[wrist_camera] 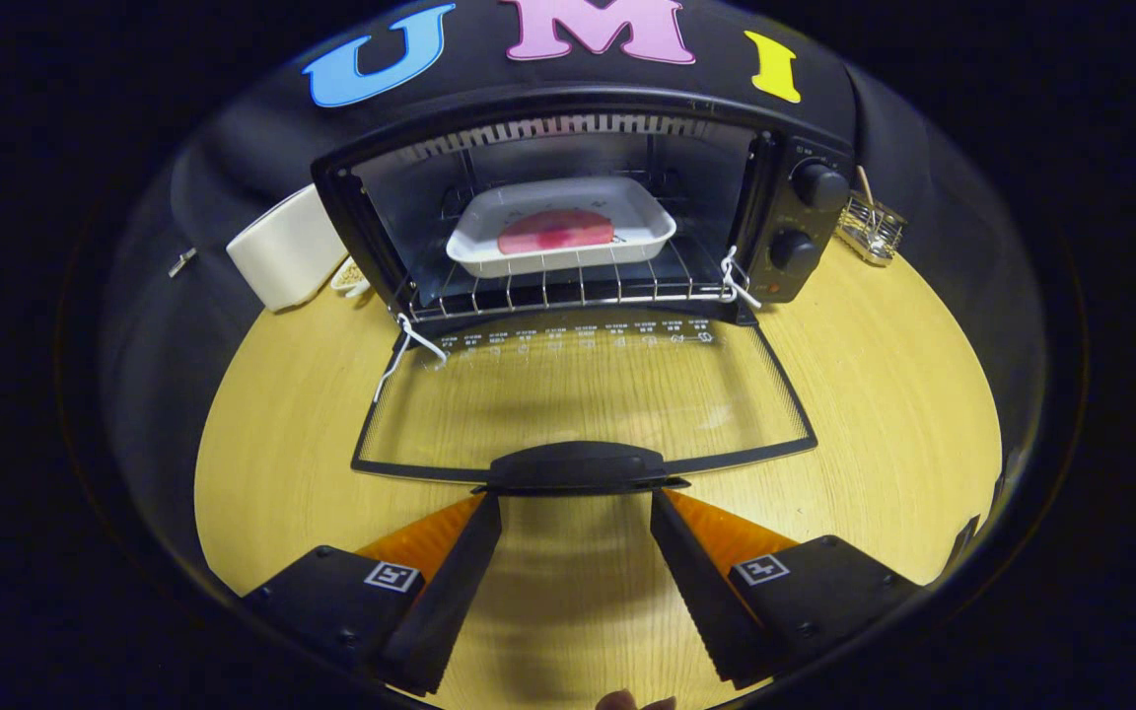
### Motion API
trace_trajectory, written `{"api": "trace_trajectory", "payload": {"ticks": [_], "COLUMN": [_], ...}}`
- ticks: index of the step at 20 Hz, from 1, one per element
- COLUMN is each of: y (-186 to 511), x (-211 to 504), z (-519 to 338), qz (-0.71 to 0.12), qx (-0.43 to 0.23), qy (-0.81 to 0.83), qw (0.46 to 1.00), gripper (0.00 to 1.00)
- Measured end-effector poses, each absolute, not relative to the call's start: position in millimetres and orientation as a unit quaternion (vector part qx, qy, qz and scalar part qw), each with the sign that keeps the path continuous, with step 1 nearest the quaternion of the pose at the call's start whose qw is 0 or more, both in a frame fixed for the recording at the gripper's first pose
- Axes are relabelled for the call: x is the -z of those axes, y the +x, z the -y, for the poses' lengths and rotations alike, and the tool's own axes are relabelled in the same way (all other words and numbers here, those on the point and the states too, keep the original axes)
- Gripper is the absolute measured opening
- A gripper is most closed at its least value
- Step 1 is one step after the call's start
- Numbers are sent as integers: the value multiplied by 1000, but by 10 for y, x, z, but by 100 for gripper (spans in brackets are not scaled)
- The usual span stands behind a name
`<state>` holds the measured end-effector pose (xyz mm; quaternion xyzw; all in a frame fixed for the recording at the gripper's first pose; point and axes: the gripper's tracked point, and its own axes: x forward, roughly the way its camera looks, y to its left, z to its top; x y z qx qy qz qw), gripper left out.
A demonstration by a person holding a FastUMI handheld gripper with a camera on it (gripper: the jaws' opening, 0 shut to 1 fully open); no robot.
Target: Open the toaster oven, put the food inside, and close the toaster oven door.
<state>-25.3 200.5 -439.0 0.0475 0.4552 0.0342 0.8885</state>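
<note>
- Gripper (576, 493): fingers spread apart, gripping nothing; their tips reach the door handle (576, 464) from either side of it, contact not certain
- Door (583, 394): glass panel folded down flat over the wooden table (884, 394), handle at its near edge; white ties at both hinges
- Toaster oven (568, 212): black, cavity open; wire rack (568, 288) drawn partly forward
- White tray (642, 222): resting on the rack inside the cavity; pink-red food (556, 232) lying flat in it
- Two knobs (805, 217): on the oven's right-hand panel, one above the other
- Surroundings: white container (287, 247) beside the oven's left wall; small wire basket (872, 229) beyond its right
</note>
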Motion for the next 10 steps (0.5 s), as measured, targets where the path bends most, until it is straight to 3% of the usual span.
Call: {"api": "trace_trajectory", "payload": {"ticks": [10], "y": [-248], "x": [4154], "z": [-2004], "qz": [-441], "qx": [-47], "qy": [42], "qw": [895], "gripper": [99]}}
